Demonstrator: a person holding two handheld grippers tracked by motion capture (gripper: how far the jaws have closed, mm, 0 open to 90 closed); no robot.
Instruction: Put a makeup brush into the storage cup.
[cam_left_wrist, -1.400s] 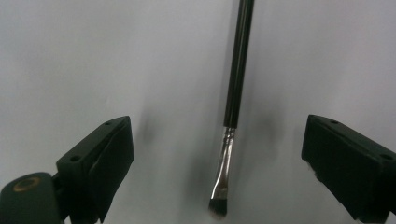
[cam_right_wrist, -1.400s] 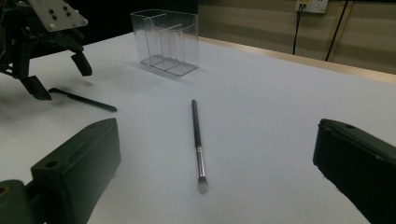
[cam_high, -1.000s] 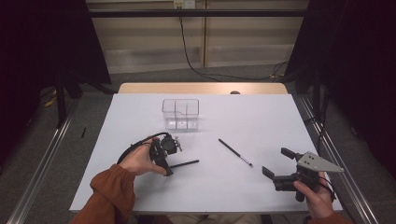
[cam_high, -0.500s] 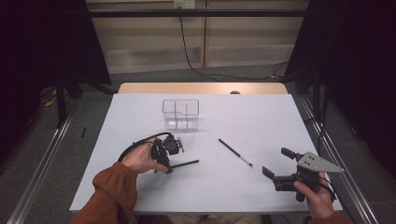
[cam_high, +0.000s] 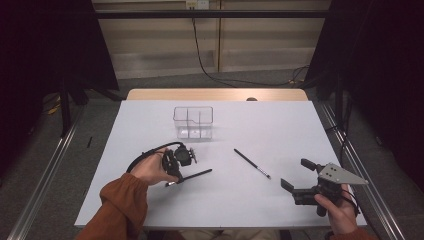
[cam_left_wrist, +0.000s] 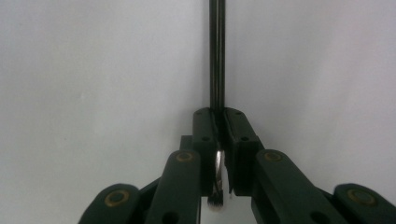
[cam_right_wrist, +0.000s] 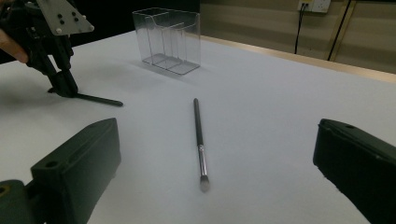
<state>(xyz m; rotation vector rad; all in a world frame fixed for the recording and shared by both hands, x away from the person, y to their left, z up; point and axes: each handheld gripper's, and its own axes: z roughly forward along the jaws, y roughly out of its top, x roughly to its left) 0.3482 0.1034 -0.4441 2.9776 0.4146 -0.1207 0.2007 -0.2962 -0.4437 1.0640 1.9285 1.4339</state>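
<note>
A thin black brush (cam_high: 195, 175) lies on the white table (cam_high: 150, 120), and my left gripper (cam_high: 175, 179) points down on its near end. In the left gripper view the jaws have just been closing and are shut (cam_left_wrist: 218, 116) on the brush's handle (cam_left_wrist: 216, 56), with the silver ferrule between the pads. A second black brush (cam_high: 252, 163) lies loose at mid-table. My right gripper (cam_high: 299, 175) hovers open at the front right, and its wide-set jaws (cam_right_wrist: 219, 154) frame that loose brush (cam_right_wrist: 198, 135). Farther off in that view is my left gripper (cam_right_wrist: 63, 88).
A clear plastic organizer with several compartments (cam_high: 193, 122) stands upright behind the brushes (cam_right_wrist: 168, 39). The table's far wooden edge (cam_high: 215, 94) and metal rails (cam_high: 360, 165) bound the work area. A cable (cam_high: 145, 155) loops from the left gripper.
</note>
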